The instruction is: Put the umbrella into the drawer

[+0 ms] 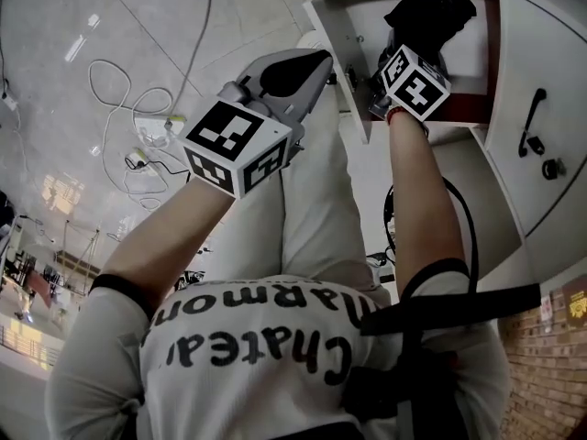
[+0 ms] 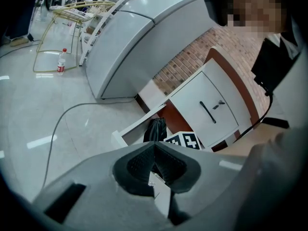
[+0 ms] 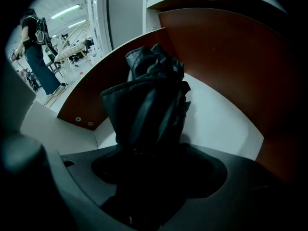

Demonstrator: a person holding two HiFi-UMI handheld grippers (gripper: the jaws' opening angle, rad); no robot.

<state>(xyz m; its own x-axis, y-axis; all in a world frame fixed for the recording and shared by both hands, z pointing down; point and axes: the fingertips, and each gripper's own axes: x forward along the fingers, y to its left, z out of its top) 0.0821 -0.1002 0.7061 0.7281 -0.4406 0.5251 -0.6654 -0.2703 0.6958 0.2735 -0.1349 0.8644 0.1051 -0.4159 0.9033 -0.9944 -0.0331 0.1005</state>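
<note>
Umbrella [image 3: 149, 100], black and folded, lies inside the open drawer [image 3: 216, 124] on its white bottom, with the red-brown side walls around it.

From the left in the head view, a white cable [image 1: 119, 90] trails over the pale floor [image 1: 55, 26]. Next to it the left tongs [image 1: 307, 67] hang in the air above the floor, just left of the drawer's white front wall [image 1: 335, 53]. Their own view shows the 2 pads together at the tip with nothing between them [image 2: 154, 150].

Further right, the right tongs [image 1: 394, 58] point steeply down into the drawer. In the right gripper view they stand spread wide [image 3: 149, 162]. The umbrella's near end sits between them, loose as far as that dark view shows.

Right of the drawer is a white cabinet door [image 1: 550, 53] with a black handle [image 1: 532, 122].
</note>
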